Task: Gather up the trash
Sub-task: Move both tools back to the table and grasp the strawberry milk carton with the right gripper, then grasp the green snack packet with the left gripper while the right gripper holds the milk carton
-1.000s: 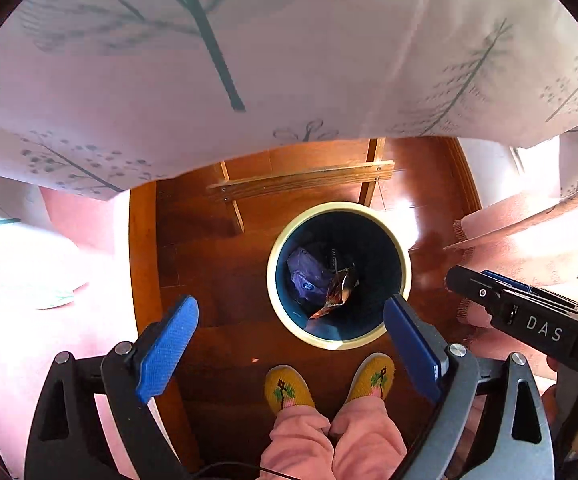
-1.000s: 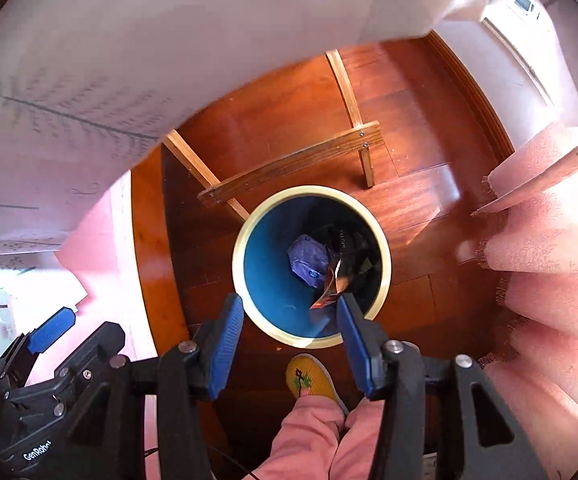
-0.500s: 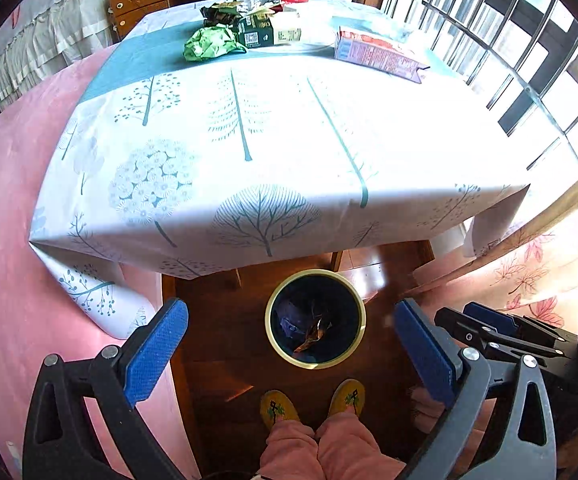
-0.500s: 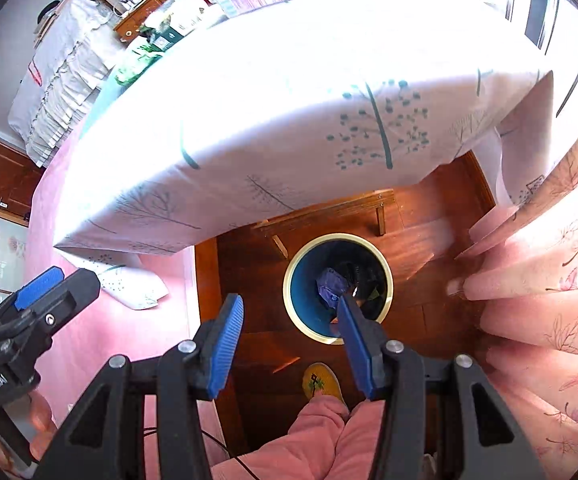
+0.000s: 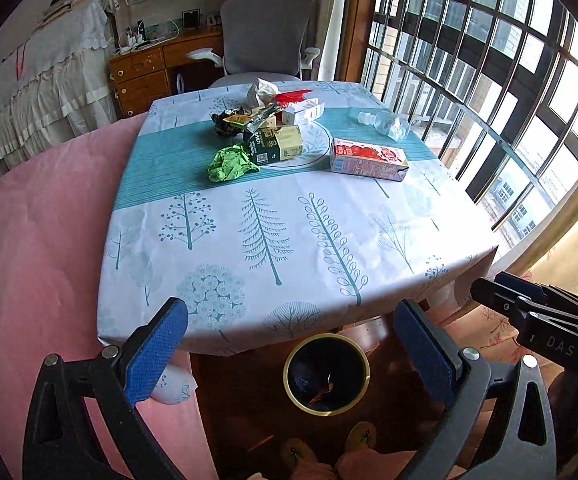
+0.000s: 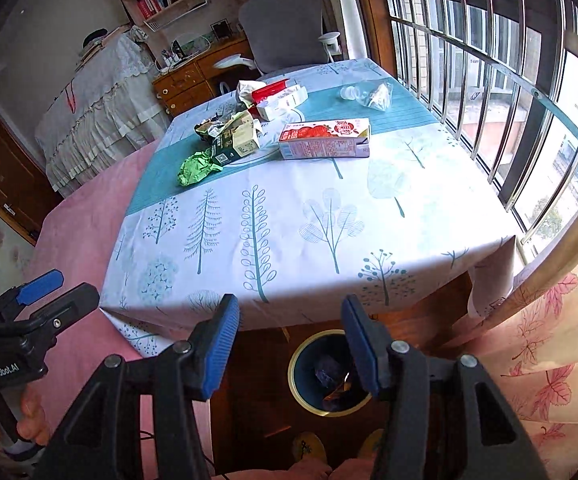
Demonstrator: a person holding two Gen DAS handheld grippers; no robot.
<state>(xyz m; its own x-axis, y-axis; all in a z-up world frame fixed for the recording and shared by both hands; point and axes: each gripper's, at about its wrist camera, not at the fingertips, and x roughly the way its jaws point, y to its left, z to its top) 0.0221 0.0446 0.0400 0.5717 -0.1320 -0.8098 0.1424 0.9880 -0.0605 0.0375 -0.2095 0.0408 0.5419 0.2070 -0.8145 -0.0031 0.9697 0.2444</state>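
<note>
Both tongs are empty: the left tongs (image 5: 289, 354) gape fully wide, the right tongs (image 6: 291, 346) stand half apart with jaws opening. Just below and beyond their tips sits the bin (image 5: 326, 374), under the table (image 5: 273, 248) edge, already holding some scraps. Well ahead on the cloth lie the green wrapper (image 5: 231, 164), the red carton (image 5: 367, 159), and a heap of packets (image 5: 267, 120). A fresh pickup seems due: reach forward over the table. The bin's contents are dark and indistinct.

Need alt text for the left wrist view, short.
Left gripper, wide open and empty, above a bin on the floor before a table. Trash lies at the table's far end: green wrapper, red carton, clear bottle.
</note>
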